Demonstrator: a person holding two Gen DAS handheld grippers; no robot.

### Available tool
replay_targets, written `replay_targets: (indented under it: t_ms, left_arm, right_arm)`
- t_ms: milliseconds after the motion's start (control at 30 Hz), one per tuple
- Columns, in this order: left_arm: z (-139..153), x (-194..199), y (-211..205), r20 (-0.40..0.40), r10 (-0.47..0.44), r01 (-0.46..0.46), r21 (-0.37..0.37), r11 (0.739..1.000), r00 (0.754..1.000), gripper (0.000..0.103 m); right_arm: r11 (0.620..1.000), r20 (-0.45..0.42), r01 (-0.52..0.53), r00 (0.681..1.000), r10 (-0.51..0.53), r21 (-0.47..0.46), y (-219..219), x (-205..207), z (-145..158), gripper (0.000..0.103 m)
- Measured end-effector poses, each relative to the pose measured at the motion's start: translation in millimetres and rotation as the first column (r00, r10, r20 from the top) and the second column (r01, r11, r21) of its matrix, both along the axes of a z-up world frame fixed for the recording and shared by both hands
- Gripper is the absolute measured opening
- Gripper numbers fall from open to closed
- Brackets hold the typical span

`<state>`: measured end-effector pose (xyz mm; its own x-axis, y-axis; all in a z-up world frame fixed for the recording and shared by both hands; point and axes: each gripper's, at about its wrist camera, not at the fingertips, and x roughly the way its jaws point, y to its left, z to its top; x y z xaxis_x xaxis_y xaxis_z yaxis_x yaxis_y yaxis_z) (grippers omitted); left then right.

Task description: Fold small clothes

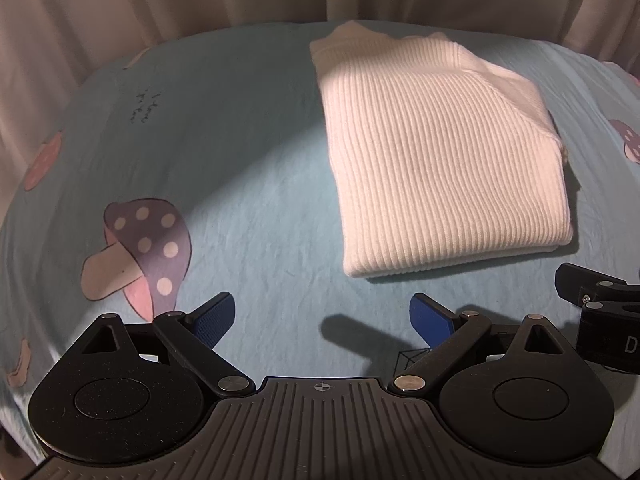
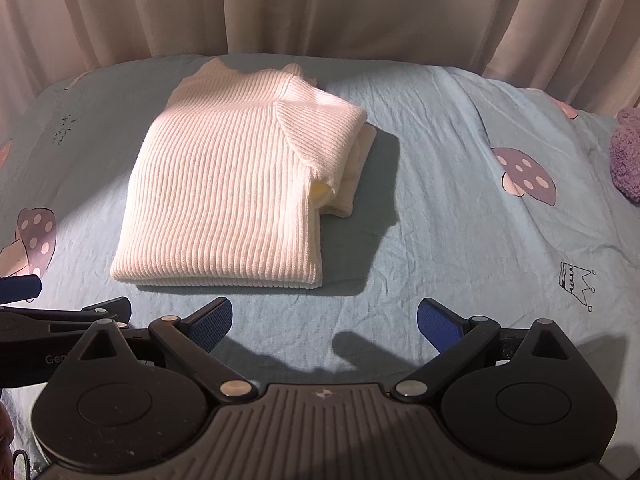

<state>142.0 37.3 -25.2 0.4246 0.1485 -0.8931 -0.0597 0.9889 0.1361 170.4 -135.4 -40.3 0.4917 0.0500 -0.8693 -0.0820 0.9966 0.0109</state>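
A white ribbed sweater lies folded into a neat rectangle on the light blue sheet. In the right wrist view the same sweater shows a sleeve tucked under its right side. My left gripper hovers over the sheet in front of the sweater's near left corner, open and holding nothing. My right gripper is open too, just short of the sweater's near hem, with bare sheet between its blue pads. Each gripper's body shows at the edge of the other's view.
The sheet carries mushroom prints and a small crown drawing. A fuzzy purple item lies at the far right. Beige curtains hang close behind the bed's far edge.
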Motion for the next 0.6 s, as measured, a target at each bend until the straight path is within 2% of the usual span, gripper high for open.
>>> replay_targets:
  t_ms: [600]
  left_arm:
    - [-0.4,-1.9,-1.6,0.001,0.0,0.0,0.002,1.0,1.0,0.098]
  right_arm:
    - [1.0,-0.004,0.015,1.0,-0.015,0.004,-0.5,-1.5,-0.7,0.099]
